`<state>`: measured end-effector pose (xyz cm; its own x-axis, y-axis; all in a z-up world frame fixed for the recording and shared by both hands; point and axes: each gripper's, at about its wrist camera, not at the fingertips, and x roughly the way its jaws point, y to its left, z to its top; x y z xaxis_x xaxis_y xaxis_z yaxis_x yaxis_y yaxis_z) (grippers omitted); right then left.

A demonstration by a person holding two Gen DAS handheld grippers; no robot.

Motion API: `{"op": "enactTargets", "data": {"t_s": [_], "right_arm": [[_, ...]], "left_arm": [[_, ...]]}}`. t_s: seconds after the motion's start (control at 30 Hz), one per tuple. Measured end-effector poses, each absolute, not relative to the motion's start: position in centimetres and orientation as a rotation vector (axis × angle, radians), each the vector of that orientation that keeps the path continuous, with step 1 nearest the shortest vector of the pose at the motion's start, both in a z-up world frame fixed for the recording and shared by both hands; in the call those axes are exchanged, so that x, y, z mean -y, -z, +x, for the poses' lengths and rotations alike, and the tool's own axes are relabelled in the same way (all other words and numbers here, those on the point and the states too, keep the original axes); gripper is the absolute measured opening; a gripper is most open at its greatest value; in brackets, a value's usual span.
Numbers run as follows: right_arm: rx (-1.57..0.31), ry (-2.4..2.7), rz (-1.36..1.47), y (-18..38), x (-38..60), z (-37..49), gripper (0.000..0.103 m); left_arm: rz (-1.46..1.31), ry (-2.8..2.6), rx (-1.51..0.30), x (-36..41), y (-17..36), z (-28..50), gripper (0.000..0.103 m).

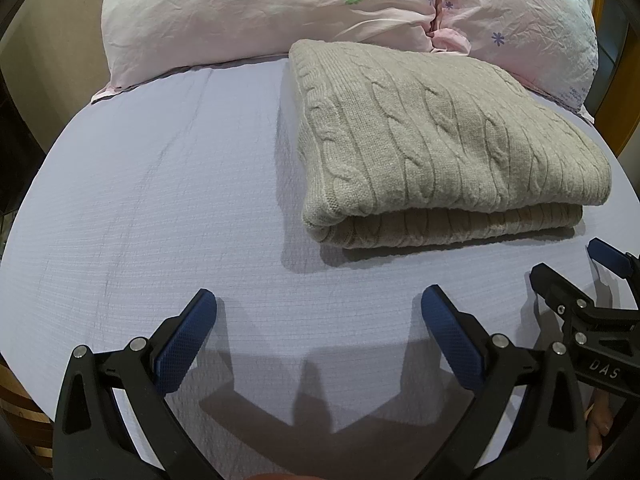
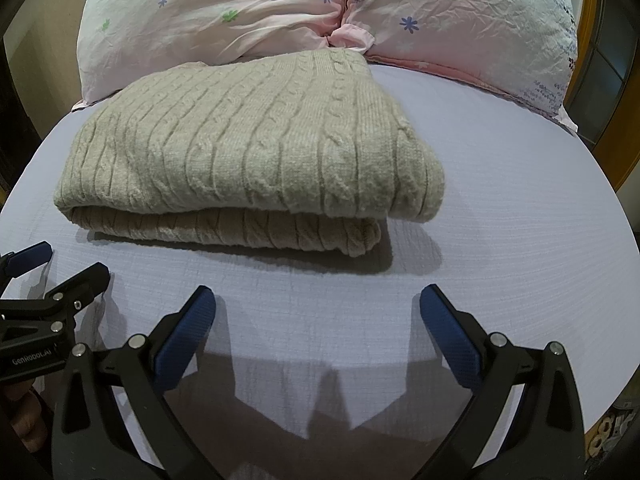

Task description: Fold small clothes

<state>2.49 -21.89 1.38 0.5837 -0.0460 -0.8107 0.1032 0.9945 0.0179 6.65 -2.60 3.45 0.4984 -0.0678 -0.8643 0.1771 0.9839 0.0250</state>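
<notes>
Blue-padded fingers of the left gripper and right gripper are spread wide, gripping nothing, both hovering over the pale lilac bedsheet. Just beyond lies the beige cable-knit sweater, folded into a thick rectangle, its layered edge facing them. It looks soft, bulky and fairly heavy, likely to sag; the doubled near corners seem the best hold. Pink floral pillows sit behind, touching it. Sleeves and neckline are hidden inside the folds.
</notes>
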Motion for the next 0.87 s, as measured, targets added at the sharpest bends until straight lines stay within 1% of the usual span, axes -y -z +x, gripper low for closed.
{"op": "enactTargets", "data": {"t_s": [0.87], "right_arm": [[-0.941, 0.089, 0.066, -1.54, 21.72, 2.54, 0.101]], "left_arm": [[0.113, 0.142, -1.043, 2.63, -3.48, 6.88, 0.102]]}}
